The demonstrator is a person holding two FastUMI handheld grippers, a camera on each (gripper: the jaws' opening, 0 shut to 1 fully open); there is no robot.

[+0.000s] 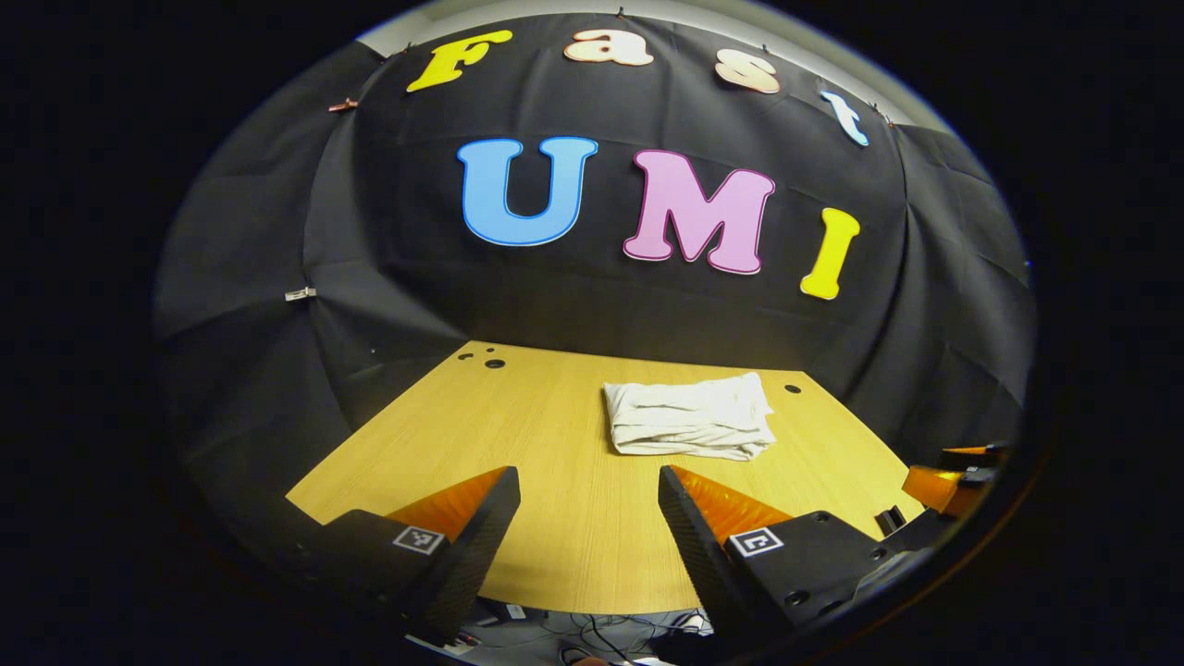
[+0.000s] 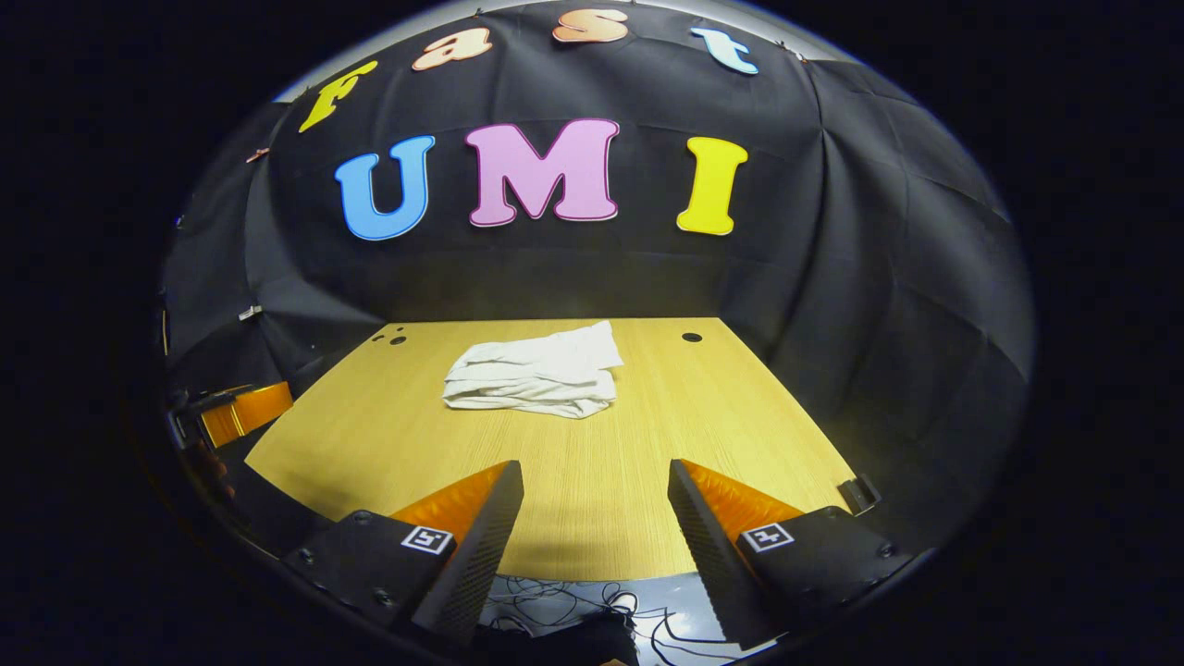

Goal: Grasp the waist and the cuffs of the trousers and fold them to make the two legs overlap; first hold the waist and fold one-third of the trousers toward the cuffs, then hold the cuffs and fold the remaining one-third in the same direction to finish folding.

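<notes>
The white cloth trousers [image 1: 689, 418] lay in a compact folded bundle of stacked layers on the pale wooden table [image 1: 573, 536], toward the far edge near the black cloth wall, roughly midway between the round holes drilled in the tabletop's far corners. Judged from that stack, the thirds fold looked finished. The left gripper [image 1: 589, 518] hung over the table's near edge, well back from the trousers, its 2 fingers spread wide with bare wood between them and nothing held. The right gripper [image 2: 595, 513] stood the same way at the near edge, fingers parted and empty, the trousers [image 2: 536, 372] lying ahead and slightly left of it. Both tools sat clear of the trousers, likely pulled off so the bundle would not be dragged. Loose cables [image 2: 573, 592] trailed below the table's near edge.
</notes>
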